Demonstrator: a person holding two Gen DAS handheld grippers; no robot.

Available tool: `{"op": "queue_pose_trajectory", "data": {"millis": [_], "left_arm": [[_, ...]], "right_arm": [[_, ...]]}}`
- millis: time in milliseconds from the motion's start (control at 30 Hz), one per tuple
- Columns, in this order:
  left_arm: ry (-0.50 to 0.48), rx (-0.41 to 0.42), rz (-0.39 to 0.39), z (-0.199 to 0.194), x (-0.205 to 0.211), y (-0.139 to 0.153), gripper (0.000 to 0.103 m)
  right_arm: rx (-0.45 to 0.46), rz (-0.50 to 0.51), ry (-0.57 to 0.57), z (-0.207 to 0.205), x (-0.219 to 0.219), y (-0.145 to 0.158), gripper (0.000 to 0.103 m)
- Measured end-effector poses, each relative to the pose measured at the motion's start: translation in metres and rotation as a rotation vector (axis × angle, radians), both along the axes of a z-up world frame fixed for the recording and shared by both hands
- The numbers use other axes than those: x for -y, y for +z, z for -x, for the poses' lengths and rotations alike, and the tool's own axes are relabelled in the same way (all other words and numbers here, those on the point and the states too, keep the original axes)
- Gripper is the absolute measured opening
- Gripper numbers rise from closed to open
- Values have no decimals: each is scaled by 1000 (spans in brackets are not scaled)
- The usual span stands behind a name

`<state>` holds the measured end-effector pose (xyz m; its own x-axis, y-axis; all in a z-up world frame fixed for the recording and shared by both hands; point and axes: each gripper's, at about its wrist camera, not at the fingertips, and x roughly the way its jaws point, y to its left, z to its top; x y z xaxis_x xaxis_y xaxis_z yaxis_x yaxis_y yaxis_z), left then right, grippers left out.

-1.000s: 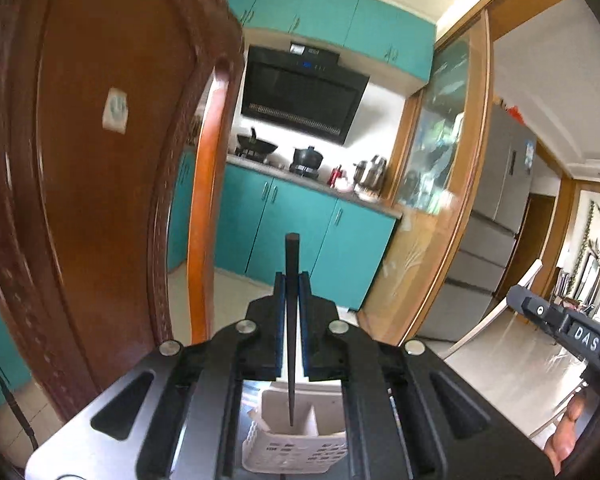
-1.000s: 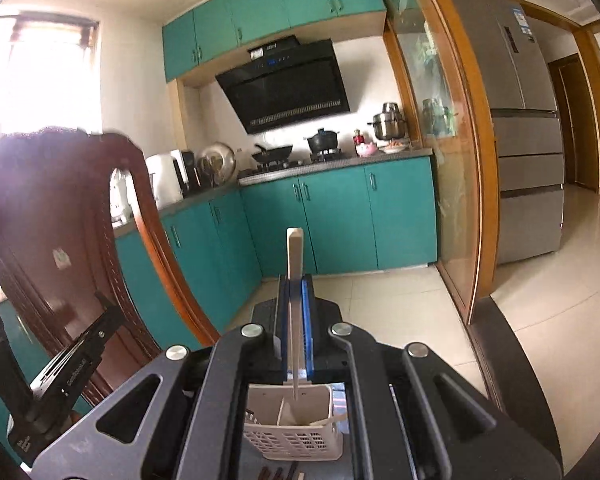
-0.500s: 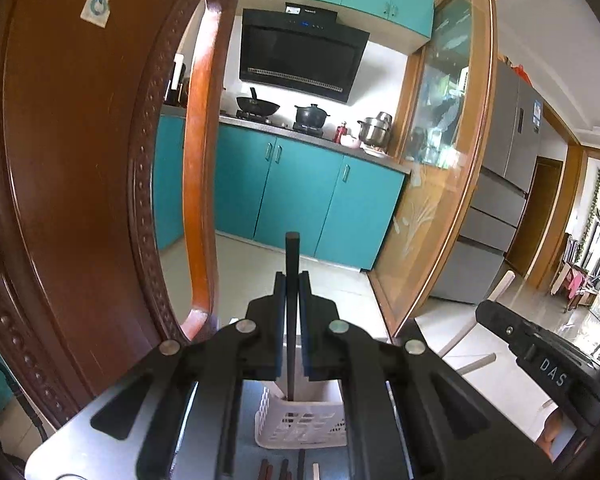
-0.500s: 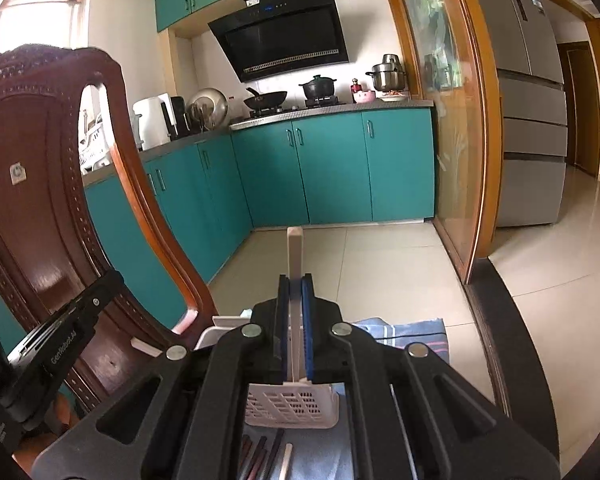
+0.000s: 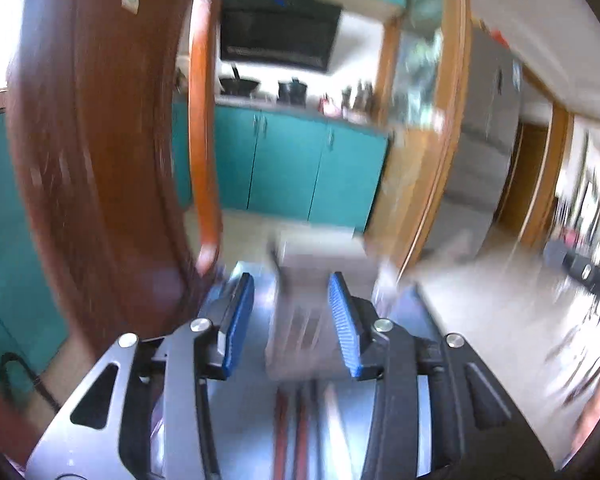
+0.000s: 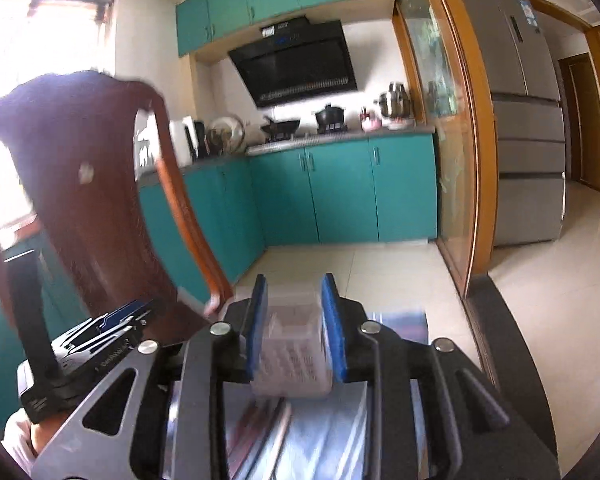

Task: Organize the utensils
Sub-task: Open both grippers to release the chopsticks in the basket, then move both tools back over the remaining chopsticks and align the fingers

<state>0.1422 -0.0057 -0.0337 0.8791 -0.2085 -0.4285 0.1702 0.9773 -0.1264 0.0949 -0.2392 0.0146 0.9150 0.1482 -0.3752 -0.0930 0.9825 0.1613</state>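
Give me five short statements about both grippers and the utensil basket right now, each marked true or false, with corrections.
1. The left gripper is open. True.
2. The right gripper grips a chopstick. False: its jaws stand apart, holding nothing.
3. A white basket sits ahead between the right gripper's fingers. True.
4. Loose chopsticks lie on the surface in front of the basket. True.
5. The kitchen cabinets are red. False: they are teal.
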Motion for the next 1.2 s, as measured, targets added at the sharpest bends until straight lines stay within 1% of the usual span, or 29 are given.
{"op": "queue_pose_trajectory", "data": {"millis": [33,67,100,133,167,200,233,267,333,500,600,767,833,933,1067,1200], "left_arm": [[-17,-56,-55,5,5,-23,40],[-43,-113,-90,6,9,-45,40],[-69,-174,-109,8,12,-65,40],[-86,-236,-115,9,12,-84,40],[-93,-323,-111,11,11,-107,40],[-91,-358,-105,12,10,-116,40],[-87,-389,-97,15,7,-125,40],[-82,-417,-92,19,3,-133,40],[-75,-425,-94,25,-2,-138,40],[-82,-426,-74,29,-17,-141,40],[-101,-434,-70,28,-22,-144,40],[-118,-444,-64,27,-29,-146,40],[-130,-442,-70,29,-31,-146,44],[-139,-442,-69,31,-33,-146,45],[-142,-455,-67,28,-34,-150,45],[-147,-457,-64,27,-32,-150,45]], "right_arm": [[-78,34,-2,-1,-3,-23,33],[-139,55,3,-4,-5,-39,33],[-221,71,15,-9,-6,-62,33],[-280,74,15,-13,-7,-79,33],[-360,76,6,-17,-7,-99,33],[-429,67,3,-21,-5,-117,33],[-474,50,1,-23,-4,-128,33],[-500,38,-4,-25,-3,-135,33],[-561,16,-28,-32,-1,-147,33],[-630,22,-60,-43,-13,-160,33],[-650,34,-43,-51,-32,-165,33],[-715,50,-5,-70,-62,-186,33],[-735,39,9,-77,-70,-193,33],[-729,55,9,-82,-78,-198,34],[-714,156,2,-86,-93,-199,34],[-701,213,0,-88,-102,-201,34]]}}
